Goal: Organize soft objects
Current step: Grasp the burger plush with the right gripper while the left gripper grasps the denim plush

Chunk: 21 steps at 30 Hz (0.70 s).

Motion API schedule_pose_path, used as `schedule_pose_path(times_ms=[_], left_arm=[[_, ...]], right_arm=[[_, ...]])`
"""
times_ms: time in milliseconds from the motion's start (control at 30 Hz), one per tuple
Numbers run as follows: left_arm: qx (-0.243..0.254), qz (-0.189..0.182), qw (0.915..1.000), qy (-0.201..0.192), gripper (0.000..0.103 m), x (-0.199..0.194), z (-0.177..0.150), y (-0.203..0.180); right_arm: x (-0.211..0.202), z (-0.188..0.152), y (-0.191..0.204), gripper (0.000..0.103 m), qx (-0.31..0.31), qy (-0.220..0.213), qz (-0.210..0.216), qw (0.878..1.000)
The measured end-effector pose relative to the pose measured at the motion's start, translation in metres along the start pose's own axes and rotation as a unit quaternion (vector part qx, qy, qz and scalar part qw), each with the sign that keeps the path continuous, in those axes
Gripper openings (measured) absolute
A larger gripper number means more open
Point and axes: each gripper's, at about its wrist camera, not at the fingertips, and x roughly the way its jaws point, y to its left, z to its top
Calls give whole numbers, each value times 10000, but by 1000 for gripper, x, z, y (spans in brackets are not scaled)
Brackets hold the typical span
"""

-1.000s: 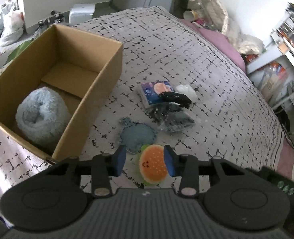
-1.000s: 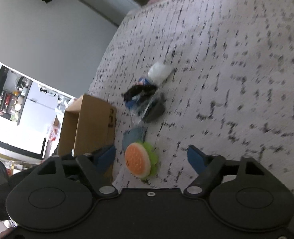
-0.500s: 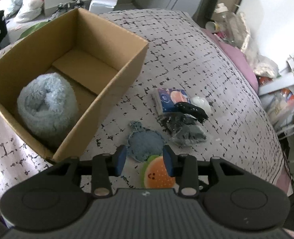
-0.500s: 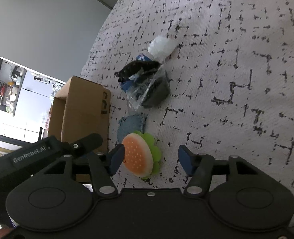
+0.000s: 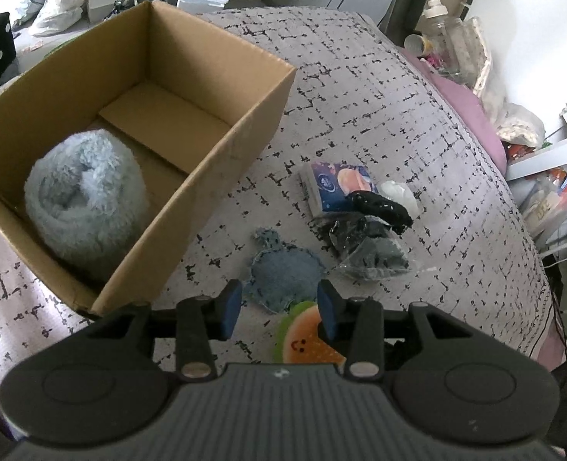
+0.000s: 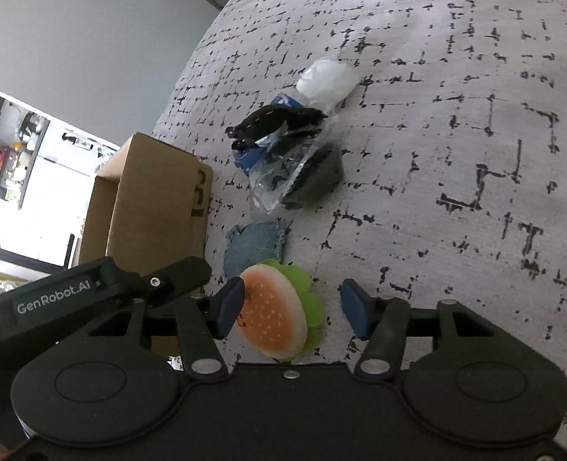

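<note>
On the patterned grey bedspread (image 5: 360, 88), only the left wrist view shows the fluffy blue roll (image 5: 85, 201) inside the cardboard box (image 5: 222, 146), while the right gripper (image 6: 291, 309), angled down, has just been closing around the burger toy (image 6: 274, 319) without clamping it, and the left gripper (image 5: 279, 307) hangs part-open, empty, over the denim pad (image 5: 283, 274).

Two down-angled wrist views, shared bedspread (image 5: 360, 88)

Soft daylight, heavy fisheye bend in both wrist views.
A window (image 6: 10, 176) at the left of the right wrist view blows out to white; the bedspread (image 5: 379, 115) is evenly lit with faint shadows, sharp at centre, curving and smearing at the edges.
</note>
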Motion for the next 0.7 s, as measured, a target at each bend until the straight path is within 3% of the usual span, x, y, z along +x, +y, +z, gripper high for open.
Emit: schedule_pose_path(times_ms=[67,167,600,700], left_arm=[[11,22,10000,11,42,2,0,0],[53,18,10000,39,42,5,1,-2],[340,258,9990,93,48,31,4,-18],[710,330,9969,109,49,38,4,-28]], right_arm=[[4,0,1,30,-37,95,69,9999],[4,0,2,20,-106,94,105,9998],[-17,4,-28,19,591,-476,-213,9969],[-20,5,-32,19,696,-573,-265,9956]])
